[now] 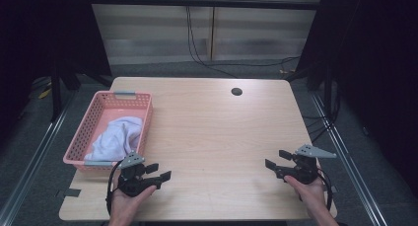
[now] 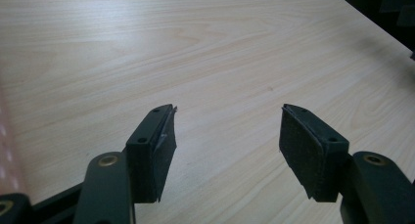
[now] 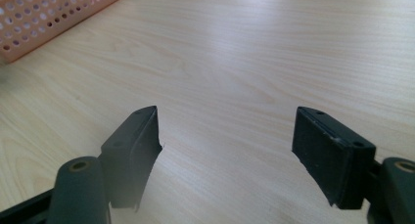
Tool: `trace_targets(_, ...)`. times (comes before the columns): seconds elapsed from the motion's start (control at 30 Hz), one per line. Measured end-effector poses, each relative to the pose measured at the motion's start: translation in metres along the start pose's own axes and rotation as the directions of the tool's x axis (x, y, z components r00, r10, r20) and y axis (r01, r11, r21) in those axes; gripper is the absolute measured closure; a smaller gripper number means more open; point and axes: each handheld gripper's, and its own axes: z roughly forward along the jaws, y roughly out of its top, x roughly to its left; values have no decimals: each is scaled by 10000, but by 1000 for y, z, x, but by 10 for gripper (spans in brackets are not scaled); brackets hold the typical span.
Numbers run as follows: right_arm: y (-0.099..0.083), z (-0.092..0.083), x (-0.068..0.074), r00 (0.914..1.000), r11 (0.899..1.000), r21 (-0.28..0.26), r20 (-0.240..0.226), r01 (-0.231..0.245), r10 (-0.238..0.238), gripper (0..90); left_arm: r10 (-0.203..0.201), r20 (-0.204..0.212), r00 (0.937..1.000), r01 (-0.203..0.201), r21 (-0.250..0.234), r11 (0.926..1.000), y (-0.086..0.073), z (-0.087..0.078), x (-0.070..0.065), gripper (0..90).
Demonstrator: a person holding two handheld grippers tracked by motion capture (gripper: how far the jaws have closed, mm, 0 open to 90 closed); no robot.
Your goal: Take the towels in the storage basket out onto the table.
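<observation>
A person's two hands rest at the near edge of a pale wooden bench, each holding a black two-jaw gripper with its jaws spread apart and nothing between them: the left gripper sits just beside the near end of a pink basket, the right gripper well apart near the bench's right corner. A crumpled white cloth lies inside the basket, at the bench's left side, touched by neither gripper.
</observation>
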Motion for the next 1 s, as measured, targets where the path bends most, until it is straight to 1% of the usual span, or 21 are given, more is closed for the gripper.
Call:
trace_targets(0.03,0,1,0,9996,9999,20,-218,-157,157,273,-127,27,9999,127,-2,9999,0,-1,1,384)
trace_targets(0.07,0,1,0,9996,9999,20,-218,-157,157,273,-127,27,9999,127,-2,9999,0,-1,1,383)
trace_targets(0.1,0,0,1,9992,9998,41,-329,-219,220,273,39,-38,10000,-38,164,9999,1,-3,2,374)
trace_targets(0.13,0,0,1,9992,9998,41,-329,-219,220,273,39,-38,10000,-38,164,9999,1,-3,2,365)
trace_targets(0.17,0,0,4,9999,9998,165,-112,112,-110,273,77,-145,9999,-74,227,9997,1,-2,0,353)
trace_targets(0.2,0,0,6,9995,9992,260,36,315,-316,273,338,-222,9992,-331,283,9990,2,-3,-2,349)
trace_targets(0.23,-1,0,7,9994,9989,319,-1,334,-334,273,356,-252,9990,-350,239,9991,2,-2,-3,346)
trace_targets(0.27,-1,0,7,9995,9994,309,-269,180,-172,273,317,-286,9991,-312,195,9993,3,-2,-3,338)
trace_targets(0.3,-1,-1,7,9994,9995,286,-341,124,-114,274,398,-260,9989,-392,242,9989,5,-3,-3,320)
trace_targets(0.33,-1,-1,7,9994,9995,286,-341,124,-114,274,398,-260,9989,-392,242,9989,5,-3,-3,319)
trace_targets(0.37,-1,-5,10,9993,9997,168,-341,163,-158,273,320,-72,9995,-320,72,9995,6,-4,-4,319)
trace_targets(0.47,-2,-7,11,9989,9998,139,-434,156,-150,273,474,-162,9987,-474,14,9989,8,-5,-6,310)
trace_targets(0.5,-2,-9,11,9987,9994,182,-420,299,-291,274,575,-97,9983,-575,37,9983,11,-7,-6,306)
trace_targets(0.57,-2,-9,12,9988,9994,175,-394,291,-284,274,585,-150,9982,-584,117,9982,13,-9,-7,304)
trace_targets(0.6,-2,-9,11,9989,9994,207,-386,291,-283,274,679,-149,9976,-678,99,9977,15,-11,-7,291)
trace_targets(0.7,-2,-10,11,9987,9993,278,-453,264,-252,274,709,-157,9974,-712,-223,9972,24,-24,-7,290)
trace_targets(0.73,-2,-10,11,9987,9993,278,-453,264,-252,274,709,-157,9974,-712,-223,9972,24,-24,-7,285)
trace_targets(0.83,-2,-8,12,9983,9988,409,-532,278,-256,273,778,-240,9967,-783,-187,9968,30,-33,-2,263)
trace_targets(0.87,-2,-8,12,9981,9988,416,-558,267,-243,272,715,-271,9971,-719,-150,9973,31,-39,4,258)
trace_targets(0.93,-2,-7,12,9982,9987,433,-546,274,-250,271,598,-324,9977,-604,-166,9980,32,-42,7,250)
trace_targets(1.0,-1,-7,12,9982,9987,451,-572,218,-192,269,502,-498,9975,-515,-254,9983,33,-51,13,243)
